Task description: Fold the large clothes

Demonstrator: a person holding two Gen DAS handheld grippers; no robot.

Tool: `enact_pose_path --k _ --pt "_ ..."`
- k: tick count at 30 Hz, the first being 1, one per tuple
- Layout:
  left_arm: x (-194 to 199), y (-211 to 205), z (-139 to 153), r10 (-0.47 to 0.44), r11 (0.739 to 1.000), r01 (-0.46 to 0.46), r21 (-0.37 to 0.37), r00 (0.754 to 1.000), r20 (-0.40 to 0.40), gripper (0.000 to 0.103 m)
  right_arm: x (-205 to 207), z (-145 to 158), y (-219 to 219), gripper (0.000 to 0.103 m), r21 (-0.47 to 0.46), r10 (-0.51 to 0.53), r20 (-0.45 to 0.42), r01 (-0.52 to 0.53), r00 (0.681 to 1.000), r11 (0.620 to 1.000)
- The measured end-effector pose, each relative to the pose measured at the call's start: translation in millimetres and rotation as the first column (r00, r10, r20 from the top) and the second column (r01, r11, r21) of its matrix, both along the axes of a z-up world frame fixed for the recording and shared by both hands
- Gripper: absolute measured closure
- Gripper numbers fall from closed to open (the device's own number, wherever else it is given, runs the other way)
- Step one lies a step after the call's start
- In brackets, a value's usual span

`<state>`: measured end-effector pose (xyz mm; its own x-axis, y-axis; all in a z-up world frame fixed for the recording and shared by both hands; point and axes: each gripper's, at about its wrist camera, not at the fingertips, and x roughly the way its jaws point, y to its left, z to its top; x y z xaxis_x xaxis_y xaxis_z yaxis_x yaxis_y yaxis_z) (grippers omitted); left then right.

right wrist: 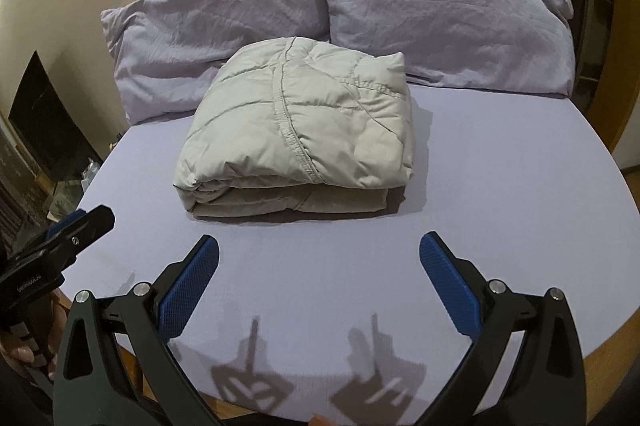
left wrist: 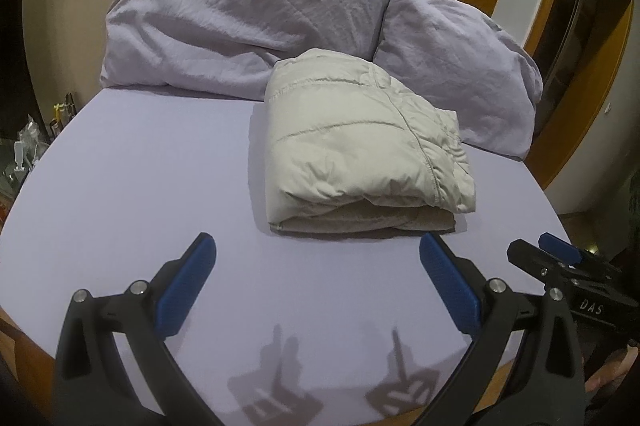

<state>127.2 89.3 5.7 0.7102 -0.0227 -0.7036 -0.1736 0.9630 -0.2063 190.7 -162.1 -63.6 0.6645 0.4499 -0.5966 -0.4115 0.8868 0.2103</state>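
A pale grey quilted jacket [left wrist: 356, 146] lies folded into a compact bundle on the lavender bed sheet [left wrist: 140, 186]. It also shows in the right wrist view [right wrist: 304, 138], in the middle of the sheet [right wrist: 500, 186]. My left gripper [left wrist: 316, 278] is open and empty, held above the sheet in front of the bundle. My right gripper [right wrist: 318, 278] is open and empty, also in front of the bundle. The right gripper shows at the right edge of the left wrist view [left wrist: 560, 250]; the left gripper shows at the left edge of the right wrist view [right wrist: 80, 226].
Two lavender pillows [left wrist: 240, 14] [left wrist: 452, 66] lean against the wall behind the jacket; they also show in the right wrist view [right wrist: 208, 38] [right wrist: 440, 6]. A wooden bed frame [left wrist: 508, 378] edges the mattress. Clutter [left wrist: 32, 142] sits left of the bed.
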Motion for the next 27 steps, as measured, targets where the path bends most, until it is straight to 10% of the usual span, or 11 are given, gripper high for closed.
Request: enact_pose_path --k 27 --pt "2.2 -9.6 -6.4 -0.013 0.999 0.013 -0.051 1.000 0.005 0.002 -2.0 -0.2 -1.4 0.001 0.013 0.012 0.022 -0.012 1.000 1.000"
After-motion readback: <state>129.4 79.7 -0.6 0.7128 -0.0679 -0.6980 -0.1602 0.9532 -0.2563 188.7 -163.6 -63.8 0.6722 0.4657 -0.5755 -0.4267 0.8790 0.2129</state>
